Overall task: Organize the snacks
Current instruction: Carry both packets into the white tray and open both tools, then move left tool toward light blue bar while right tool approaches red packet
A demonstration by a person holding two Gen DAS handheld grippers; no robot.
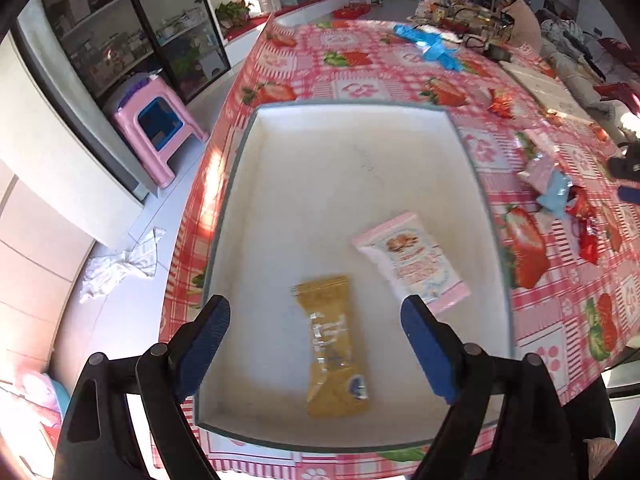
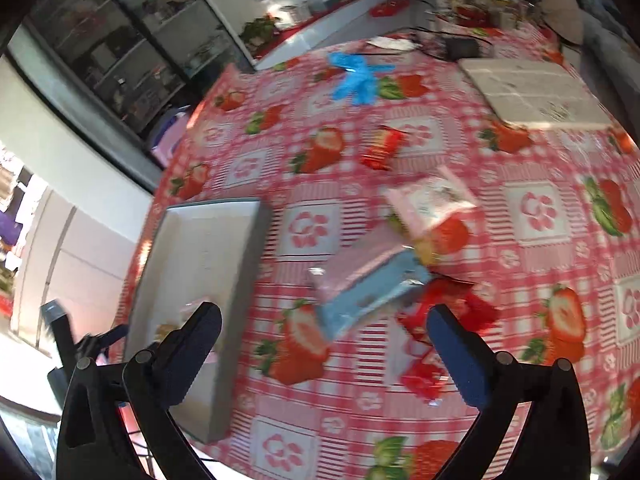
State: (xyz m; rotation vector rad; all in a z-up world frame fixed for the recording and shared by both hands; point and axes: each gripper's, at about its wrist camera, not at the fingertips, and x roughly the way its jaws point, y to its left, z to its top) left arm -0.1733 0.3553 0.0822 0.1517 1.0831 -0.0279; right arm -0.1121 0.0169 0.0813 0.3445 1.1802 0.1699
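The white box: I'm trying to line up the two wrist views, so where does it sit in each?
Left wrist: the white box fills the centre, directly below the open left gripper, holding a yellow packet and a pink packet.
Right wrist: the box lies at lower left, seen obliquely, beside the open right gripper.
Shared landmark: the blue gloves on the far side of the tablecloth.

The box [image 1: 240, 168] floor lies bare at upper frame; two packets, yellow [image 1: 334, 344] and pink [image 1: 412, 260], block its lower right.
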